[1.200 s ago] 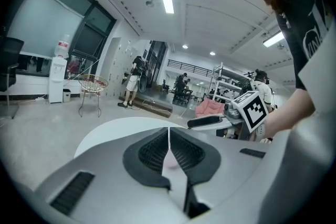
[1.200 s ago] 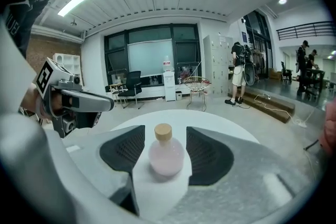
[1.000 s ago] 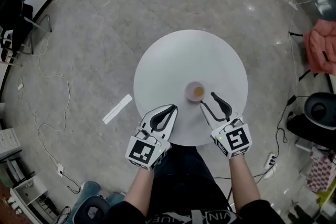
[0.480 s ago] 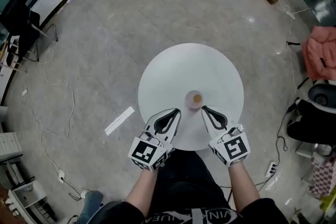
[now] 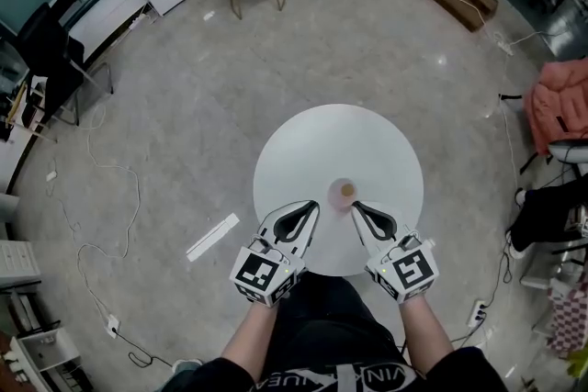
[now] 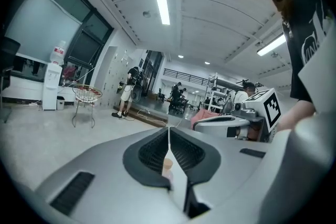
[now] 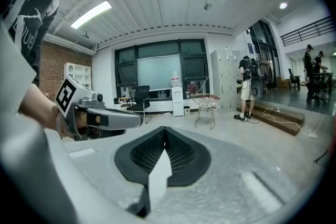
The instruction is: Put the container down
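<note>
Since a second ago my right gripper (image 5: 356,207) has gone from jaws spread beside the container (image 5: 345,192) to jaws pressed fully together with nothing between them. Both grippers have drawn back toward the near edge of the table (image 5: 340,138). The head camera has also risen, so the table looks smaller and more of the floor shows. The container has stayed where it was.

It is a small round pinkish cup, standing upright on the smooth white round tabletop. Its long axis is vertical and its mouth faces up. It sits toward my side of the table, just beyond the two sets of jaw tips and touching neither. The orange-brown disc at its top may be a lid or the contents; at this size I can't tell.

My left gripper (image 5: 312,207) is likewise closed and empty, its ribbed black pads meeting along a thin seam.
</note>
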{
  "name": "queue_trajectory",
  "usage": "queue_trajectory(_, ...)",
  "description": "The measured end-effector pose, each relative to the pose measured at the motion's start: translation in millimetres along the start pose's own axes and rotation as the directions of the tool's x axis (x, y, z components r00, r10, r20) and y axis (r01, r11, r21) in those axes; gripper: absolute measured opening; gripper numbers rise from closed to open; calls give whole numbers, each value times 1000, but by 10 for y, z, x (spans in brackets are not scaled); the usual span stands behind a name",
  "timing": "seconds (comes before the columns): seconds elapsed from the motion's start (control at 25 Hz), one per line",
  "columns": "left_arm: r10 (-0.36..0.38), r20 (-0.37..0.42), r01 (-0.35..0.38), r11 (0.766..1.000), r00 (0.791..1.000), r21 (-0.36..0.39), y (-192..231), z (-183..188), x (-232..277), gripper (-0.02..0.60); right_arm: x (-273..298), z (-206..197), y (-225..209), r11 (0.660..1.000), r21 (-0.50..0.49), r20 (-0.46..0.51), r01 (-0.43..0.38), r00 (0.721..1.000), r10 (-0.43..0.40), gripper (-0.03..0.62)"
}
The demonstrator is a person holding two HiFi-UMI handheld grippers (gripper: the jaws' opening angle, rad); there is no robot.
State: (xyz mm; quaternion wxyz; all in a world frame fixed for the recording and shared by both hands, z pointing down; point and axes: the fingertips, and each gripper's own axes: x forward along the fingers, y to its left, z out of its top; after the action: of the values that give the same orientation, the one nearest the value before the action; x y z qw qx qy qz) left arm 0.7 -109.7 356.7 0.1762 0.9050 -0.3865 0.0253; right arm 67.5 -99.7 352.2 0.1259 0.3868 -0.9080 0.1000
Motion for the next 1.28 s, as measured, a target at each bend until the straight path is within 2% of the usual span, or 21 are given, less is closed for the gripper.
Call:
queue_trajectory(0.44,-19,51,16,998,999,53,29,397,-47,15,-76,415,-57,999,-8,62,49,997,-48,6)
queue_trajectory(1.28,-33,134,20,995,990,100,-48,840,-112,15,-304,761,-185,994,-28,133,108,986,-103,6)
